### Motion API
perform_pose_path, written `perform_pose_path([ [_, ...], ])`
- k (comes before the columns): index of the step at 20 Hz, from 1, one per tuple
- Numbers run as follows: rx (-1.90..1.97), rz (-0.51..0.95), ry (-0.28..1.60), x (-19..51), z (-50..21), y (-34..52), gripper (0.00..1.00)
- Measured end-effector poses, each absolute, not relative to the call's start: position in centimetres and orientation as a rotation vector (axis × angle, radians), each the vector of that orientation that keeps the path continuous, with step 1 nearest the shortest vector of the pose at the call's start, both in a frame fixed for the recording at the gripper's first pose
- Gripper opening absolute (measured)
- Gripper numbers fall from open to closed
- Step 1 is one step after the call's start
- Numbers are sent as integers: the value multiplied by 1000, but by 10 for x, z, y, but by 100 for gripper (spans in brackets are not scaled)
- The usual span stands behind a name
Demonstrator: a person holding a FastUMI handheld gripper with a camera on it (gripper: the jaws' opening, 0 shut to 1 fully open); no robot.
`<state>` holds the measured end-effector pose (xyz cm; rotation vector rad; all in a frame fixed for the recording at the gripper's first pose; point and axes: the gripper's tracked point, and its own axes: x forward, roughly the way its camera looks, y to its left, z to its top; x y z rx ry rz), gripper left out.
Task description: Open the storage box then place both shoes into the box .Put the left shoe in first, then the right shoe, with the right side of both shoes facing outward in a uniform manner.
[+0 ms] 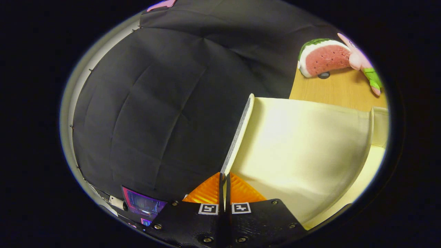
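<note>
One thin edge is all the jaws (pixel 224 177) pinch: nearly closed on the raised lid (pixel 303 151) of the box (pixel 379 125) on the bench (pixel 339 89). Tilting could slip it, dropping the lid shut.

Raised lid (pixel 303 144) edge between tool (pixel 224 184) fingers (pinched), watermelon plush (pixel 324 57) on table (pixel 339 91) beyond

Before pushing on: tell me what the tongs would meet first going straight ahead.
The tongs are already shut on the lid of the cream storage box; its thin edge runs straight ahead between them. Beyond looks like black cloth, depth unclear.
</note>
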<state>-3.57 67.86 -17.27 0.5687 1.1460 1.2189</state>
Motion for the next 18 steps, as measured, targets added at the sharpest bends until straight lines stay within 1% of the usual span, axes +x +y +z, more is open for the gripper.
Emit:
perform_pose_path([
  [5, 582, 1155, 1192, -33, -193, 684, 0],
  [7, 573, 1123, 1200, -28, -197, 687, 4],
  [8, 562, 1113, 1193, -24, -197, 684, 7],
  [9, 558, 1115, 1177, -20, -193, 681, 18],
  [11, 566, 1123, 1133, -11, -179, 675, 25],
  [15, 576, 1139, 1059, -9, -140, 641, 26],
  [18, 516, 1126, 983, -5, -124, 590, 26],
])
